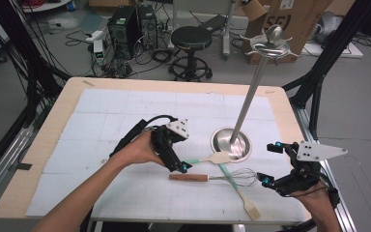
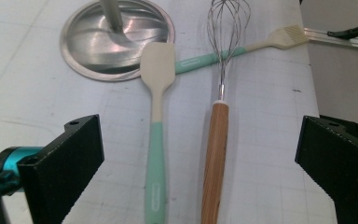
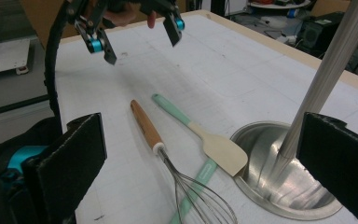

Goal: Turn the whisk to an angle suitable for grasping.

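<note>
A spatula [image 1: 220, 157] with a mint handle and cream blade lies with its blade on the rim of a round steel stand base [image 1: 215, 140]. Beside it lies a whisk [image 1: 188, 178] with a wooden handle; its wires cross a mint-handled pastry brush [image 1: 236, 186]. My left gripper [image 1: 176, 162] hangs open above the spatula's handle end, with nothing between its jaws. The left gripper view looks down on the spatula [image 2: 157, 70] and whisk [image 2: 214, 140]. My right gripper [image 1: 269, 165] stands open at the table's right edge, facing the whisk [image 3: 147, 123], and holds nothing.
A tall steel pole [image 1: 251, 92] rises tilted from the stand base to a pronged top plate [image 1: 270, 46]. Beyond the table stand a black stool [image 1: 191, 41], computer towers [image 1: 125, 29] and a cardboard box [image 1: 294, 19]. Black frame posts [image 1: 319, 72] flank the table.
</note>
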`<control>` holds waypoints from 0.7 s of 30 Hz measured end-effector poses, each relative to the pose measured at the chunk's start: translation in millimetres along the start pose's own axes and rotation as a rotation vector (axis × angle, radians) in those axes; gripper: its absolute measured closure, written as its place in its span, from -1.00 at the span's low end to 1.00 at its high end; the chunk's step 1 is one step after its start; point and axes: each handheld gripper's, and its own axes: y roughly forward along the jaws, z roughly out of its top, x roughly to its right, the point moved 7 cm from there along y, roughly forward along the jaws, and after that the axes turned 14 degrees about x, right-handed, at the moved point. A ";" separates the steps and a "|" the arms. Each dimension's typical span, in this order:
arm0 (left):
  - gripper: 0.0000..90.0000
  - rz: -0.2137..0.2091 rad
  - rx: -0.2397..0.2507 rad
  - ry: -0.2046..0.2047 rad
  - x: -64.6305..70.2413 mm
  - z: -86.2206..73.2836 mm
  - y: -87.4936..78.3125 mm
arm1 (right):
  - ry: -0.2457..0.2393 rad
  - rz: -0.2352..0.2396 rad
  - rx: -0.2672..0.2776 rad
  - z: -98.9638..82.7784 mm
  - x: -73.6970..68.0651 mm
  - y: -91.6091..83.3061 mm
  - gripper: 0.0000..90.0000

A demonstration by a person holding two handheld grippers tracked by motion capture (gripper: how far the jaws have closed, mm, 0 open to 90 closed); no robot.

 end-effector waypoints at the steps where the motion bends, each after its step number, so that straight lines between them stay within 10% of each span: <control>1: -0.96 0.009 0.003 0.007 -0.3 -0.4 -6.0 | 0.003 0.000 -0.002 0.1 -0.4 -0.3 -1.00; 9: -0.96 0.121 0.092 0.042 -2.5 -10.5 -65.1 | 0.003 -0.006 -0.003 0.0 2.0 3.1 -1.00; 21: -0.96 0.260 0.256 -0.036 3.8 -56.2 -137.5 | 0.021 -0.016 -0.011 -5.0 6.6 7.9 -1.00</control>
